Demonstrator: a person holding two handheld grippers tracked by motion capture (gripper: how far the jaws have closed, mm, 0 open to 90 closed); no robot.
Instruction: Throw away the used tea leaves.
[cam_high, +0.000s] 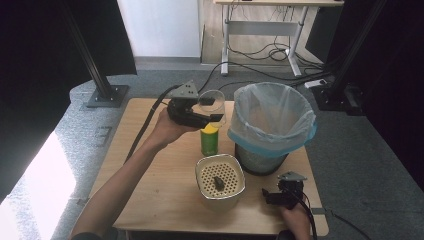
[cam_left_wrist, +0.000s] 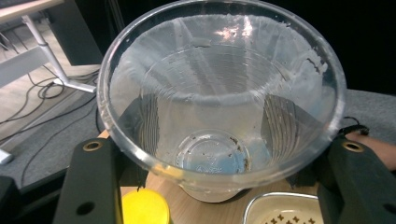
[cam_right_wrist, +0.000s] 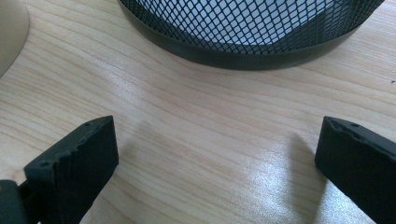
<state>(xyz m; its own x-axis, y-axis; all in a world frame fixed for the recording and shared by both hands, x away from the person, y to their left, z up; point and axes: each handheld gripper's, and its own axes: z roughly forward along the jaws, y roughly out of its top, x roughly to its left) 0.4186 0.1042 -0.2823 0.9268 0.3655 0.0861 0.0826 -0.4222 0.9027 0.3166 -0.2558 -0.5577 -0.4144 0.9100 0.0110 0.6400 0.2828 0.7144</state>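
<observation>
Clear cup (cam_left_wrist: 219, 107) empty, clamped in left gripper (cam_high: 192, 112), right gripper (cam_right_wrist: 217, 158) spread wide, strainer bowl (cam_high: 220, 182) holding dark bit.

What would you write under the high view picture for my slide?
Left hand-held gripper holds a clear plastic cup above a wooden table, beside a lined mesh bin and cream strainer bowl.

The worktop (cam_right_wrist: 196, 140) is pale wood with a smooth, faintly glossy grain. The bin (cam_right_wrist: 252, 28) is black metal mesh lined with a thin translucent plastic bag (cam_high: 272, 112). The cup (cam_left_wrist: 219, 93) is clear glossy plastic, ribbed and smeared with residue.
</observation>
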